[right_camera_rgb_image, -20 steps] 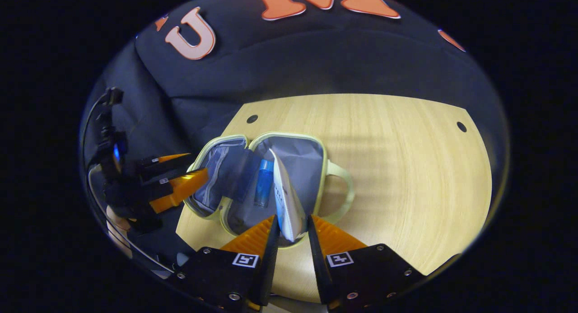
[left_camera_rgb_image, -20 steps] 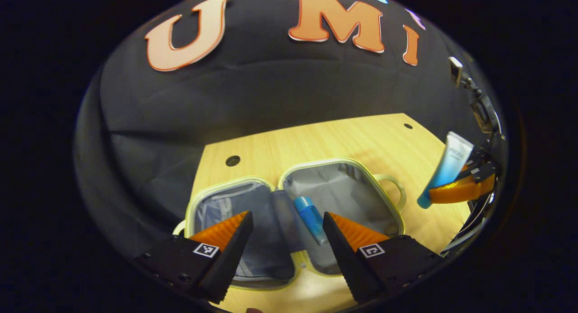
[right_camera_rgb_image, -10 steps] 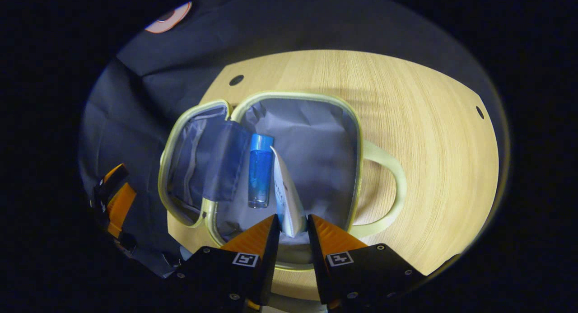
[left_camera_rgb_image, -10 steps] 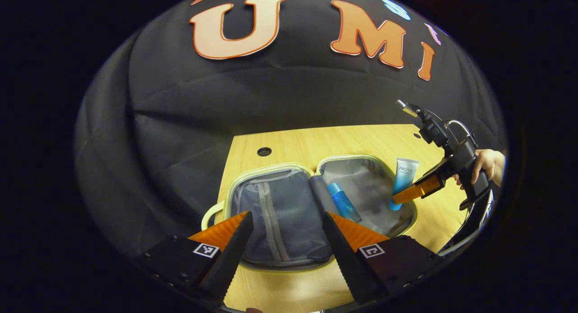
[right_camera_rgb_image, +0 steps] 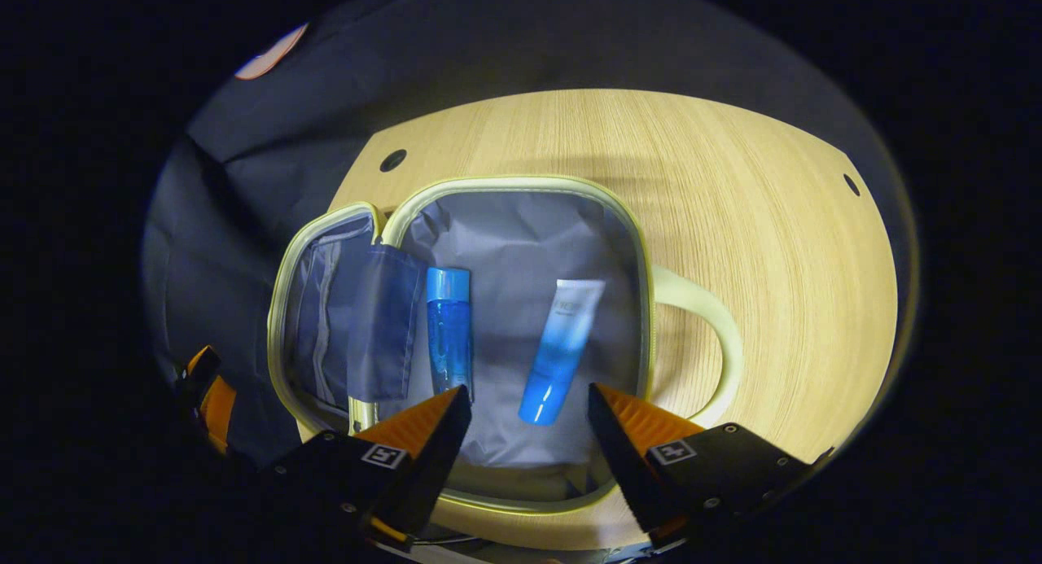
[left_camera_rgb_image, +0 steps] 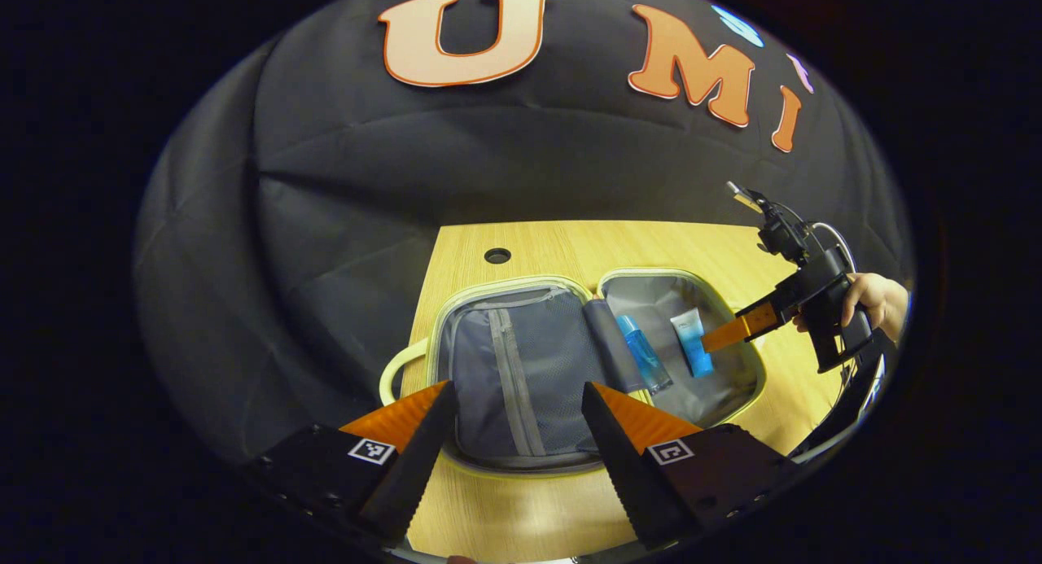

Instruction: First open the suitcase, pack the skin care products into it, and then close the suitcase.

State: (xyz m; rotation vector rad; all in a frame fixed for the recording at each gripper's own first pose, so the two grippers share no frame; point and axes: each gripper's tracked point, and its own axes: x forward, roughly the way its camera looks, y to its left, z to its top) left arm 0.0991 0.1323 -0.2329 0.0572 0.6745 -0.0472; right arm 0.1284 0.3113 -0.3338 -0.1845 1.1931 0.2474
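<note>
A small suitcase with a pale green rim [right_camera_rgb_image: 521,183] [left_camera_rgb_image: 521,281] lies open flat on the wooden table, grey lining up. In its handle-side half lie a blue bottle [right_camera_rgb_image: 448,328] [left_camera_rgb_image: 643,364] and a white-to-blue tube [right_camera_rgb_image: 562,351] [left_camera_rgb_image: 692,344], side by side. My right gripper [right_camera_rgb_image: 529,405] hangs open just above the near end of the tube, touching nothing; it also shows from the side [left_camera_rgb_image: 720,336], held by a hand [left_camera_rgb_image: 875,297]. My left gripper [left_camera_rgb_image: 517,401] stands open over the near edge of the zip-pocket half [left_camera_rgb_image: 521,369].
The suitcase's loop handle [right_camera_rgb_image: 704,320] sticks out to the right onto bare table [right_camera_rgb_image: 773,222]. A second handle [left_camera_rgb_image: 395,369] shows at the other half's side. Round holes [left_camera_rgb_image: 497,255] [right_camera_rgb_image: 393,159] mark the table's far edge, with the black cloth wall behind.
My right gripper has opened and let go of the tube, which now lies flat in the suitcase beside the bottle. The left gripper has shifted slightly, staying open.
</note>
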